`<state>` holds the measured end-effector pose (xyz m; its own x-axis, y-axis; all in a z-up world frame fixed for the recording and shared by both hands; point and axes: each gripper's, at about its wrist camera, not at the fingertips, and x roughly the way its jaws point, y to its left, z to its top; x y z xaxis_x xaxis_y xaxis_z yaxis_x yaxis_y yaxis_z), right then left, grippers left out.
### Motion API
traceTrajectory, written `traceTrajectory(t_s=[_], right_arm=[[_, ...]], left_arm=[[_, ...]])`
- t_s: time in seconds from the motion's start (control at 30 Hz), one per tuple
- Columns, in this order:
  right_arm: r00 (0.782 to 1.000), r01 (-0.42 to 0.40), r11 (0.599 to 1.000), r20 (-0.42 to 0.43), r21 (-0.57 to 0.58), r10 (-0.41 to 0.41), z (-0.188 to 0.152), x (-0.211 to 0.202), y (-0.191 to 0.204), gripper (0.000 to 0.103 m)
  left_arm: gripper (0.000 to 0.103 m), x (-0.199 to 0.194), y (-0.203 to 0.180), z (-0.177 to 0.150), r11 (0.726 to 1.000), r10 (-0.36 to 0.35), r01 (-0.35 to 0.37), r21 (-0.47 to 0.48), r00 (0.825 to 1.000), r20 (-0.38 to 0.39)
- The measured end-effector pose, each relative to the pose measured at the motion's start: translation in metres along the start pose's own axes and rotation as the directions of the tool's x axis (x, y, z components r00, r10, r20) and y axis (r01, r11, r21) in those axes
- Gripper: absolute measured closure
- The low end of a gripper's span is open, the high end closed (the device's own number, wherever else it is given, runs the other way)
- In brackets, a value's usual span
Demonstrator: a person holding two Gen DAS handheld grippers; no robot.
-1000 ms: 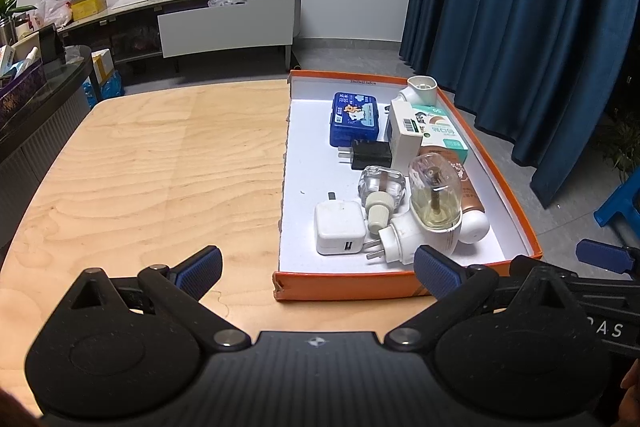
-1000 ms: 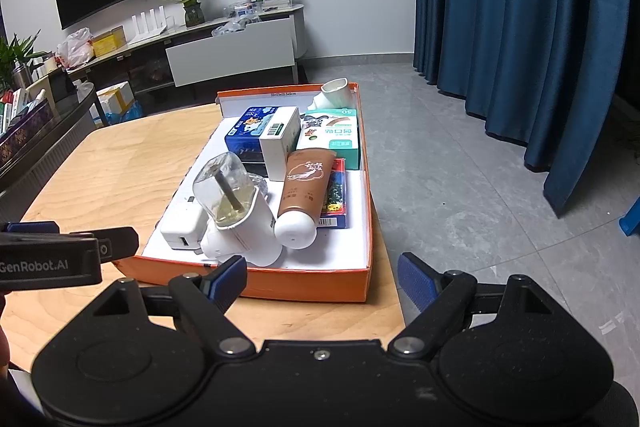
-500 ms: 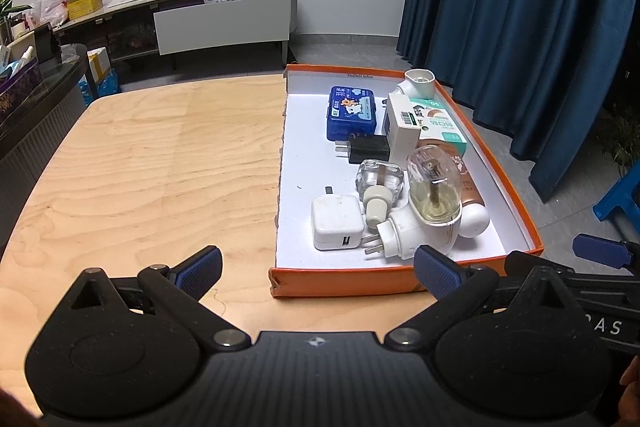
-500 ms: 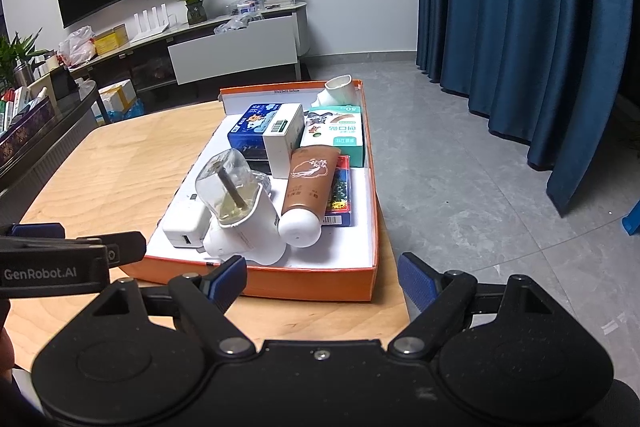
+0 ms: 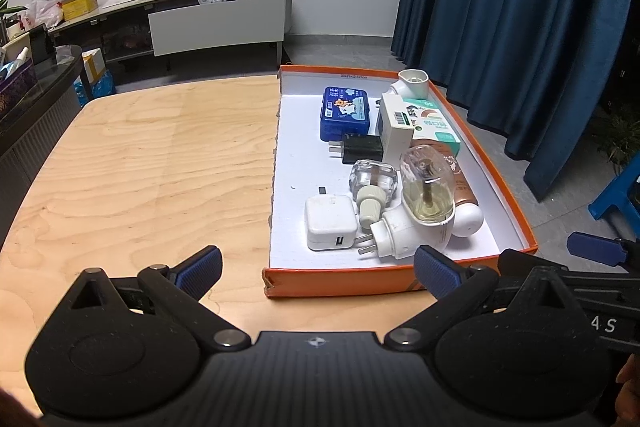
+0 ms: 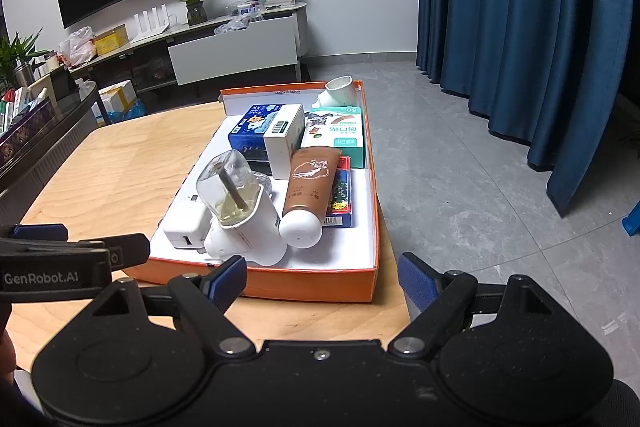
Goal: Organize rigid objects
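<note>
An orange box lid (image 5: pixel 400 281) (image 6: pixel 312 285) with a white inside sits on the right part of the wooden table (image 5: pixel 140 163). It holds a white charger cube (image 5: pixel 330 221), a plug-in mosquito repeller with a clear bottle (image 5: pixel 424 203) (image 6: pixel 240 211), a small glass bottle (image 5: pixel 372 183), a black adapter (image 5: pixel 360 147), a blue tin (image 5: pixel 346 113), a white carton (image 5: pixel 396 131), a brown tube (image 6: pixel 310 187) and a white pipe fitting (image 5: pixel 412 83). My left gripper (image 5: pixel 316 267) is open and empty before the box's near edge. My right gripper (image 6: pixel 320 275) is open and empty, also before it.
The table's right edge lies just past the box, with grey floor (image 6: pixel 480 167) and blue curtains (image 6: pixel 520 27) beyond. A TV cabinet (image 5: pixel 216 23) with a plant stands at the back wall. A dark counter (image 5: pixel 24 95) is at the left.
Both grippers have drawn back slightly from the box and risen a little; the box looks a bit farther off. Nothing in the box has moved.
</note>
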<state>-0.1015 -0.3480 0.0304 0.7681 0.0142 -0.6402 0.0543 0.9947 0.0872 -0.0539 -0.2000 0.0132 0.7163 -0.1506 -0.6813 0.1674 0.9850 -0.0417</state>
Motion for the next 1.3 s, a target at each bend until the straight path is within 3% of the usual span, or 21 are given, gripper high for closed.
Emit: traceTrajectory(t_s=[1.3], right_arm=[[1.000,0.002,1.000,-0.001,-0.002,-0.002,0.0004,0.0005,0.0009,0.005]], left_arm=[[0.000,-0.0003,-0.0013,-0.0001,1.000,-0.027,0.027,0.008,1.000,0.002]])
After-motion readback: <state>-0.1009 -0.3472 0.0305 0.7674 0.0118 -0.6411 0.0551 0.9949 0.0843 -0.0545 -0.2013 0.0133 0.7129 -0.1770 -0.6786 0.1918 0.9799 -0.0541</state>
